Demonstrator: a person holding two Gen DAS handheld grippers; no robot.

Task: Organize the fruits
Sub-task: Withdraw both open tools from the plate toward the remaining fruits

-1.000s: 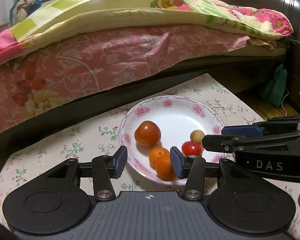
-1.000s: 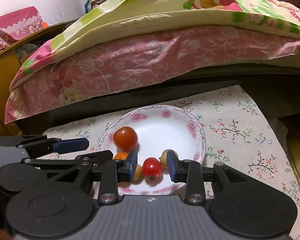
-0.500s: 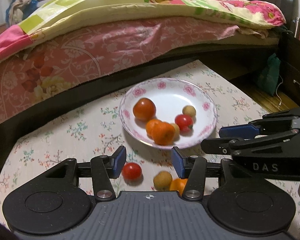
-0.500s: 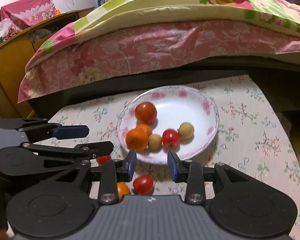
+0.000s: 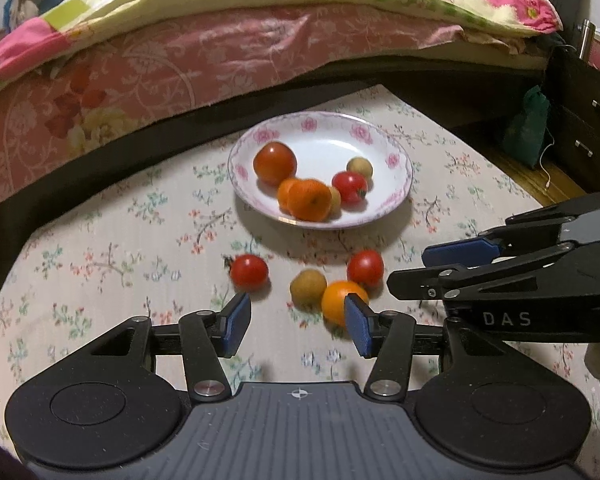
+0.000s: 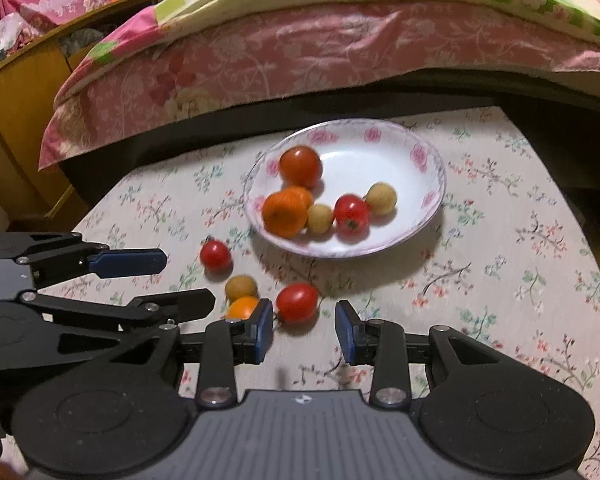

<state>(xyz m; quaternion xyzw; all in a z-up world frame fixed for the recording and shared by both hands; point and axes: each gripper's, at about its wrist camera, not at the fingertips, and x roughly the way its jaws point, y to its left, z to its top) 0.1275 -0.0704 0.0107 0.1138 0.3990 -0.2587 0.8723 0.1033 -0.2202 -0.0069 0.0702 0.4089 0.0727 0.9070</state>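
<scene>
A bed (image 5: 220, 52) fills the top of both views. Mid-frame, my plate (image 5: 396, 160) holds six fruits; four more lie loose on the cloth (image 5: 100, 248) below it. My left gripper (image 5: 296, 322) has just been opening, empty. My right gripper (image 6: 304, 330) is slightly spread, empty, just below a tomato (image 6: 297, 303).

The left tool (image 5: 296, 322) is matt black, with two round discs on its body, a ribbed grey panel marked with a small white crosshair, silver pivot screws and blue pads on its fingers (image 5: 233, 323). The right tool (image 6: 303, 332) is built alike; its side bears the white letters "DAS".
</scene>
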